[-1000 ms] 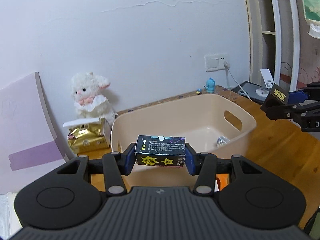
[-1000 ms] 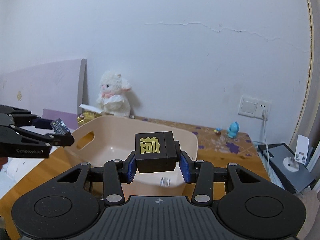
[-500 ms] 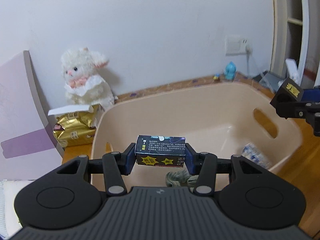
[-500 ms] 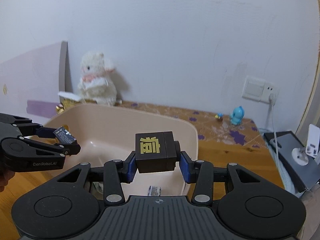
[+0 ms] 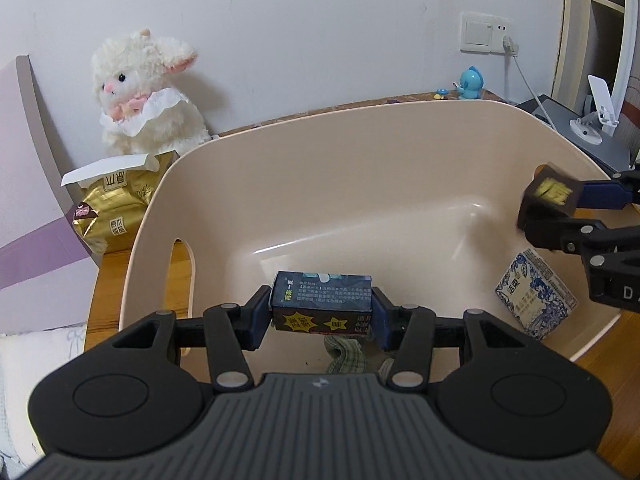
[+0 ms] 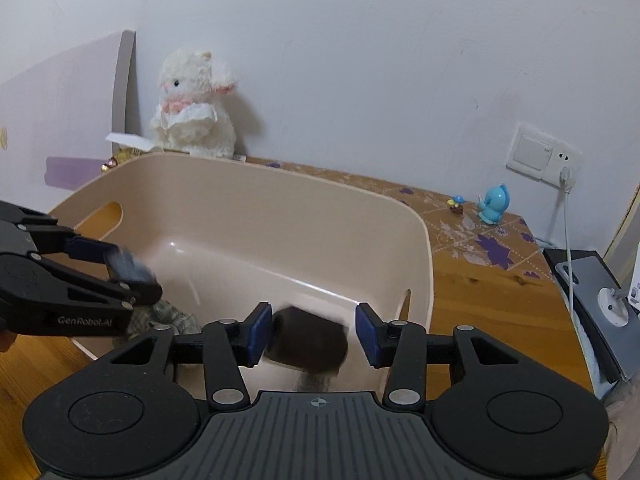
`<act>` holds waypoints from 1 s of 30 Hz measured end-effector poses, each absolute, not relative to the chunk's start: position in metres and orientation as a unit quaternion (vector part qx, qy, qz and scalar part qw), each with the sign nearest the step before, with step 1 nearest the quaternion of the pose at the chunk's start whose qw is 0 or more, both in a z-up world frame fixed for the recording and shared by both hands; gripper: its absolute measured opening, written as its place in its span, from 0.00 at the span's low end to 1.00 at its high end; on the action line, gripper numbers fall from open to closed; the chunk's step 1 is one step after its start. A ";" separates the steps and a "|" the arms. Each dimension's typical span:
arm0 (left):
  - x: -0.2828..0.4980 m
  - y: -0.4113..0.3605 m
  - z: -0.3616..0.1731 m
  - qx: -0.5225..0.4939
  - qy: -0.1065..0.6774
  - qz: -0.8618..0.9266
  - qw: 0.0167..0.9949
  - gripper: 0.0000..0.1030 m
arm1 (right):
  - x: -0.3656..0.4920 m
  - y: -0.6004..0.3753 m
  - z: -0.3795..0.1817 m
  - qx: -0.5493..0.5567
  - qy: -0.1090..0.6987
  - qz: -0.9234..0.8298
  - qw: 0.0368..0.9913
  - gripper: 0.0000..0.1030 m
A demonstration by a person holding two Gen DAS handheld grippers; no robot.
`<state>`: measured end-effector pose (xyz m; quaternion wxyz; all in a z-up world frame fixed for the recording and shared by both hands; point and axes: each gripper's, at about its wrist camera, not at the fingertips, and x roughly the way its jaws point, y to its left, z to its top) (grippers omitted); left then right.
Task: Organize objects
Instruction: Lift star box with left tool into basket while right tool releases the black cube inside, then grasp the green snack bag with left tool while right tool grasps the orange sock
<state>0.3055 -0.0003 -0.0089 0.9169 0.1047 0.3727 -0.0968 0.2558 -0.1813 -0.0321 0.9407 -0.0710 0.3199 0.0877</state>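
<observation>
Left tool (image 5: 322,314) is clenched on a dark blue printed carton (image 5: 322,304), gripped by its two short ends and carried level above the near-left part of the beige plastic bin (image 5: 360,168). Right tool (image 6: 312,330) stands released: its blue pads are spread apart and the black cube (image 6: 306,344) with gold lettering sits blurred between them, touching neither that I can make out. I judge it to be dropping into the bin's right end.

Already in the bin: a blue-and-white patterned packet (image 5: 536,294) leaning against the right wall, and a green checked cloth item (image 5: 346,354) below the left tool.

Risks, as judged:
- The cube appears to fall freely; it may bounce off the bin floor or strike the patterned packet and come to rest badly.
- The carton is held only at its ends. If the left tool lets go from this height, the carton may tumble, land on the cloth and settle askew.
- The two tools work close together over one bin; a sideways move by either could cause contact between them.

Pose: both tools point forward over the bin's near rim toward the wall, left tool over the left half, right tool over the right half, both roughly level. The bin rests on the wooden surface (image 6: 480,280).
</observation>
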 end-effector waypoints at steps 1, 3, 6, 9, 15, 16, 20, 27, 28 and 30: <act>0.306 0.000 -0.009 0.104 0.374 -0.095 0.917 0.55 | 0.253 -0.181 -0.030 -0.072 0.315 0.087 0.942 0.55; 0.305 0.002 -0.007 0.100 0.373 -0.090 0.918 0.69 | 0.248 -0.181 -0.024 -0.075 0.302 0.081 0.947 0.67; 0.300 0.005 -0.002 0.088 0.367 -0.092 0.922 0.72 | 0.239 -0.182 -0.012 -0.072 0.284 0.076 0.953 0.74; 0.294 0.004 0.006 0.089 0.358 -0.084 0.926 0.78 | 0.228 -0.185 -0.001 -0.063 0.271 0.078 0.957 0.79; 0.275 0.007 0.027 0.083 0.337 -0.076 0.935 0.81 | 0.204 -0.187 0.021 -0.054 0.246 0.077 0.965 0.92; 0.271 0.008 0.031 0.082 0.333 -0.074 0.936 0.82 | 0.200 -0.188 0.024 -0.052 0.242 0.078 0.966 0.93; 0.254 0.013 0.044 0.080 0.321 -0.066 0.941 0.85 | 0.184 -0.187 0.035 -0.051 0.231 0.078 0.968 0.96; 0.220 0.027 0.054 0.087 0.315 -0.056 0.943 0.85 | 0.154 -0.190 0.046 -0.052 0.226 0.080 0.969 1.00; 0.215 0.029 0.054 0.088 0.317 -0.054 0.943 0.85 | 0.150 -0.190 0.047 -0.052 0.227 0.081 0.969 1.00; 0.206 0.034 0.053 0.088 0.319 -0.049 0.942 0.85 | 0.143 -0.190 0.047 -0.051 0.230 0.083 0.968 1.00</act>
